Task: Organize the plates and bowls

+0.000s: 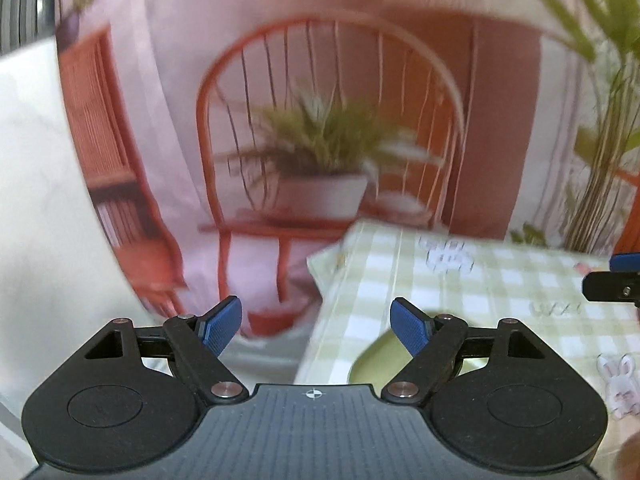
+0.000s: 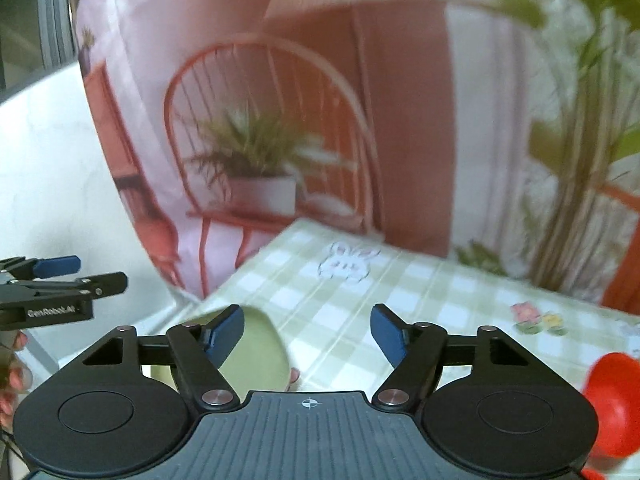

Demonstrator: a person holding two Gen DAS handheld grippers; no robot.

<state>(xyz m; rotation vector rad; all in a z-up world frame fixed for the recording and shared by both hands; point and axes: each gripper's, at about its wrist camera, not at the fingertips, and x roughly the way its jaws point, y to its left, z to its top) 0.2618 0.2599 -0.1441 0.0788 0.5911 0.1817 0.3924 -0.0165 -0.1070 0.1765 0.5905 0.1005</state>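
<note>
A: Grippers?
B: left gripper [image 1: 316, 322] jaws spread wide, nothing between them. right gripper [image 2: 307, 330] same, gaping, nothing held.
A: Dishes?
B: 1 pale green plate [image 2: 256, 354] on the checked tablecloth [image 2: 420, 292], near the cloth's left corner, partly hidden behind the right gripper's left finger. A red dish [image 2: 614, 396] at the cloth's right side, blurred.
A: Background?
B: Printed backdrop [image 1: 320, 128] behind the cloth: chair, potted plant.

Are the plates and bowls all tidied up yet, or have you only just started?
Only just starting, it seems. Nothing looks stacked yet. Both the left gripper and right gripper are open and empty above the checked tablecloth. A green plate lies near the table's corner, and a red dish sits apart at the right edge. Those are left to gather; other dishes may be out of view.
</note>
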